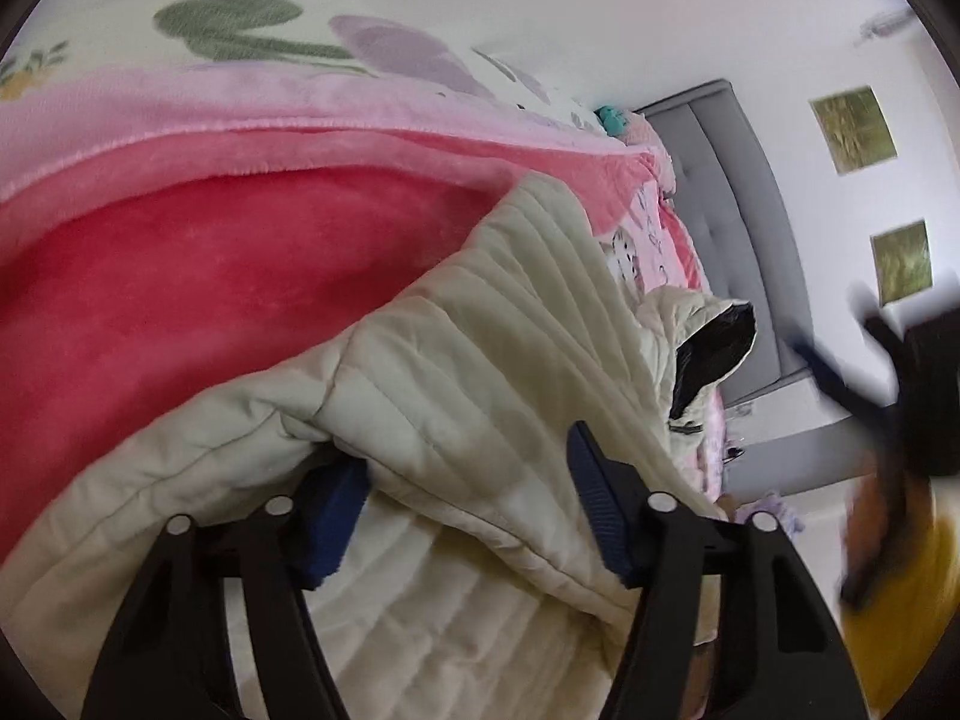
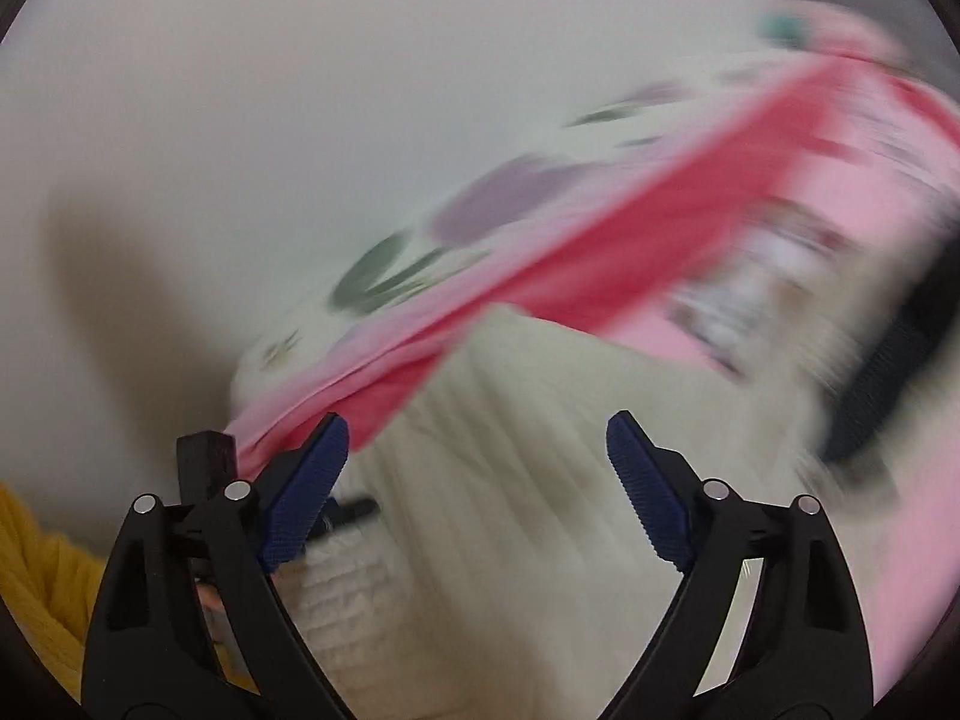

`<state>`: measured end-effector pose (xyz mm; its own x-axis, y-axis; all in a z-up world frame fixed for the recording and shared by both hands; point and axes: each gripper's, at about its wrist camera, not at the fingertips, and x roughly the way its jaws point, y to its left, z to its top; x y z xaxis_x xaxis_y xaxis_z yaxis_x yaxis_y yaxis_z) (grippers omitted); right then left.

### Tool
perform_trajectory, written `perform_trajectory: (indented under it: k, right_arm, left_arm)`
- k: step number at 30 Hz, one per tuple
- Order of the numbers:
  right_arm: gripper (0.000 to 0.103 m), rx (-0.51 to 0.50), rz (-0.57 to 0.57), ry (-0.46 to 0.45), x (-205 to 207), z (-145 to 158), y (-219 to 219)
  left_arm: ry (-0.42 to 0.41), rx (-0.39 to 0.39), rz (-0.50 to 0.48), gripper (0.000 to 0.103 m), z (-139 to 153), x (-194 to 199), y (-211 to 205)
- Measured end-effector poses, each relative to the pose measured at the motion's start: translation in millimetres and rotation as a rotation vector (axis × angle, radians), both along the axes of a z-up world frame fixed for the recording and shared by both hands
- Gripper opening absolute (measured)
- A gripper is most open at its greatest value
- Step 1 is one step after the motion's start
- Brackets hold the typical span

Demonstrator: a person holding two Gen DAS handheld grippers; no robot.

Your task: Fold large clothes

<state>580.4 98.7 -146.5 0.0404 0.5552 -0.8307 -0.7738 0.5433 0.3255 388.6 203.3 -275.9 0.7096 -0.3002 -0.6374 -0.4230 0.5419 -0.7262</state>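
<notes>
A cream quilted jacket (image 1: 480, 324) lies on a bed over a pink and red blanket (image 1: 210, 264); its black lining (image 1: 714, 354) shows at the far end. My left gripper (image 1: 465, 450) sits low on the jacket, jaws apart. A thick fold lies between them and drapes over the left pad (image 1: 333, 516). I see no clear squeeze on the cloth. In the blurred right wrist view my right gripper (image 2: 477, 426) hangs open over the jacket (image 2: 528, 480) with nothing between its fingers. In the left wrist view that gripper (image 1: 888, 372) is a dark smear at the right.
A white sheet printed with flowers (image 1: 252, 30) lies beyond the blanket. The grey padded headboard (image 1: 738, 210) stands at the bed's far end, with two framed pictures (image 1: 852, 129) on the wall. The person's yellow sleeve (image 1: 900, 600) is at the lower right.
</notes>
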Motion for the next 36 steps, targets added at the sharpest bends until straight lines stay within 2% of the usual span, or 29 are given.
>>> perform_trajectory:
  k: [2, 4, 6, 9, 10, 12, 13, 14, 15, 16, 17, 19, 22, 24, 27, 30, 33, 34, 36]
  right_arm:
    - [0.074, -0.108, 0.131, 0.001, 23.2, -30.2, 46.3]
    - [0.074, -0.147, 0.175, 0.015, 34.2, -54.3, 72.3]
    - [0.073, -0.2, 0.205, 0.073, 41.2, -83.9, 91.7]
    - [0.071, -0.269, 0.249, 0.063, 32.9, -106.3, 106.3]
    - [0.069, -0.273, 0.258, 0.053, 26.5, -109.0, 108.1]
    - [0.059, -0.269, 0.256, 0.02, 20.1, -108.5, 107.7]
    - [0.055, -0.265, 0.241, 0.015, 18.0, -106.8, 105.8]
    - [0.04, -0.261, 0.23, 0.011, 19.2, -105.6, 102.3]
    - [0.017, -0.266, 0.218, -0.004, 19.1, -106.8, 99.6]
    - [0.013, -0.265, 0.206, -0.002, 22.1, -108.0, 100.6]
    - [0.012, -0.258, 0.193, 0.012, 24.1, -105.5, 98.7]
    - [0.01, -0.273, 0.194, -0.034, 17.0, -99.3, 102.6]
    - [0.008, -0.257, 0.224, -0.174, -0.8, -73.1, 106.3]
    - [0.008, -0.236, 0.222, -0.189, -0.1, -63.5, 102.2]
    - [0.008, -0.267, 0.192, -0.149, 9.8, -77.6, 92.6]
    - [0.008, -0.304, 0.197, -0.156, 10.5, -102.9, 88.3]
    - [0.011, -0.309, 0.178, -0.194, 9.1, -118.5, 89.7]
    - [0.011, -0.306, 0.175, -0.222, 6.7, -120.6, 91.0]
    - [0.015, -0.29, 0.151, -0.211, 6.8, -120.8, 91.7]
  left_arm:
    - [-0.017, -0.052, 0.031, 0.061, -2.2, -2.3, 4.0]
    - [-0.029, -0.109, 0.067, 0.061, -6.5, -4.4, 8.6]
    - [-0.019, -0.101, 0.058, 0.061, -8.2, -0.4, 7.5]
    - [-0.005, -0.036, 0.015, 0.062, -6.9, 6.6, 0.9]
    - [-0.006, -0.04, 0.022, 0.063, -7.7, 7.2, 1.7]
    - [-0.016, -0.075, 0.066, 0.062, -11.3, 7.5, 5.3]
    - [-0.013, -0.086, 0.083, 0.058, -13.3, 7.9, 8.1]
    - [0.008, -0.092, 0.115, 0.045, -15.2, 8.5, 10.2]
    - [0.035, -0.096, 0.141, 0.035, -17.4, 8.9, 12.2]
    - [0.046, -0.102, 0.153, 0.03, -17.5, 8.5, 11.8]
    - [0.053, -0.104, 0.156, 0.024, -17.7, 7.8, 13.0]
    - [0.051, -0.073, 0.138, 0.018, -10.7, 7.3, 11.1]
    - [0.011, -0.009, 0.134, 0.014, 7.2, 3.2, 10.9]
    - [-0.022, 0.013, 0.123, 0.013, 19.1, -0.4, 9.2]
    - [-0.003, 0.049, 0.092, 0.013, 15.9, 1.7, 4.5]
    - [0.059, 0.061, 0.083, 0.013, -10.0, 5.7, -0.3]
    - [0.06, 0.131, 0.054, 0.013, -13.7, 8.5, -4.6]
    - [0.056, 0.129, 0.055, 0.013, -12.8, 8.6, -3.9]
    - [0.045, 0.119, 0.059, 0.015, -11.1, 7.0, -2.4]
